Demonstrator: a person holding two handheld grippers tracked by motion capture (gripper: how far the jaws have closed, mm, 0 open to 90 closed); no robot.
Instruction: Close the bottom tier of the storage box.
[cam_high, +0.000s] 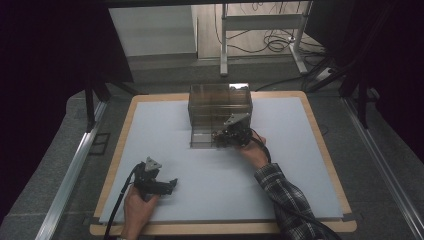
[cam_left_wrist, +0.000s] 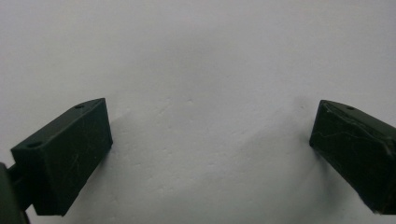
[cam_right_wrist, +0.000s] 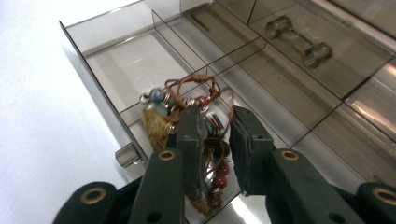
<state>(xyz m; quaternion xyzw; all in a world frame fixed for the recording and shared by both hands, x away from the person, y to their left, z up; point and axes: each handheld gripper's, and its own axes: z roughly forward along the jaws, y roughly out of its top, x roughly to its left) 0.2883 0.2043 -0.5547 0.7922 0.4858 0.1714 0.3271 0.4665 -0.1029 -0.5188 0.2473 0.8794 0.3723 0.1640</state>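
- Step in hand: the right gripper (cam_right_wrist: 212, 140) stood over the open drawer (cam_right_wrist: 100, 100) of the smoked acrylic organiser (cam_high: 220, 107), apparently releasing.
- Jaws narrowly parted around the beaded jewellery (cam_right_wrist: 187, 109) lying in the front compartment; grip uncertain.
- Left gripper (cam_left_wrist: 210, 154) gaped wide over the table (cam_left_wrist: 196, 56), empty.
- Next: open further, then withdraw clear.

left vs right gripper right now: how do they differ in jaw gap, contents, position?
Jaw gap: the left gripper has its jaws far apart; the right gripper has its jaws close together.
Contents: the left has only bare white mat between its jaws; the right has a beaded cord bracelet between its jaws.
Position: the left sits over the mat near the person; the right is at the open drawer of the smoky organizer.
Both have black jaws.
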